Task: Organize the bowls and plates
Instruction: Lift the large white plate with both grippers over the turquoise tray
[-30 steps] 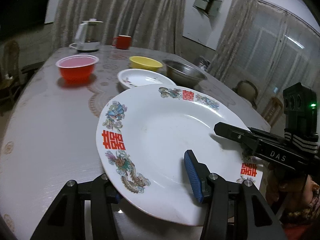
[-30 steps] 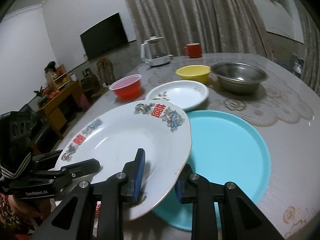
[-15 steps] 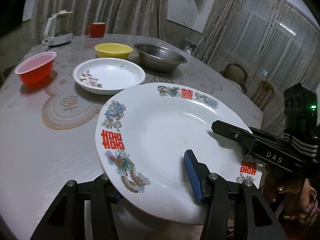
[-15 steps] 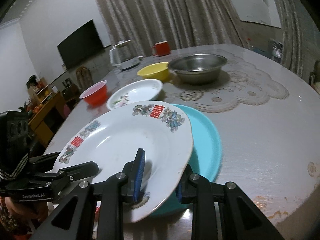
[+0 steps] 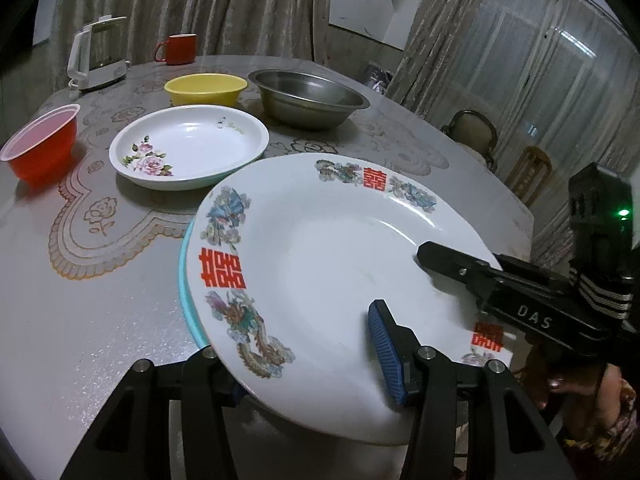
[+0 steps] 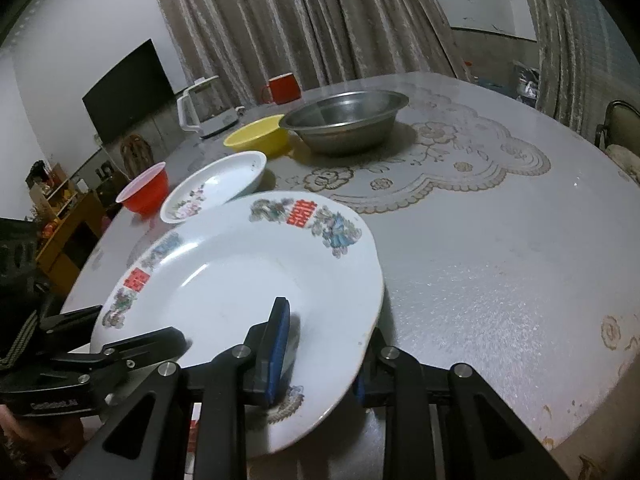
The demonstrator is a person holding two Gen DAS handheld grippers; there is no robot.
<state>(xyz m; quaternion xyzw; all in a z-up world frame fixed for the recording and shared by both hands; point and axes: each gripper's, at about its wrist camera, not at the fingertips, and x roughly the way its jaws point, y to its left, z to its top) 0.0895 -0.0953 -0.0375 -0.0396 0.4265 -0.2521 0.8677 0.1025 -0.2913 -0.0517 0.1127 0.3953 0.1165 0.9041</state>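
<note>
A large white plate (image 5: 340,256) with red characters and dragon prints is held by both grippers at its near rim. My left gripper (image 5: 308,364) is shut on the rim, its blue pad on the plate's upper face. In the right wrist view the same white plate (image 6: 224,280) is tilted, and my right gripper (image 6: 320,356) is shut on its near right rim. The plate hangs low over a teal plate (image 5: 185,280), of which only a thin rim sliver shows at the left. Whether the two plates touch I cannot tell.
On the round table (image 5: 100,320) beyond stand a flowered white plate (image 5: 188,152), a yellow bowl (image 5: 206,88), a steel bowl (image 5: 308,98), a red bowl (image 5: 40,140), a red mug (image 5: 178,48) and a kettle (image 5: 100,58). Chairs stand past the table's right edge.
Both grippers carried the white plate sideways and a little down over the teal plate. The teal plate, plainly visible in the right wrist view before, is now almost fully covered.
</note>
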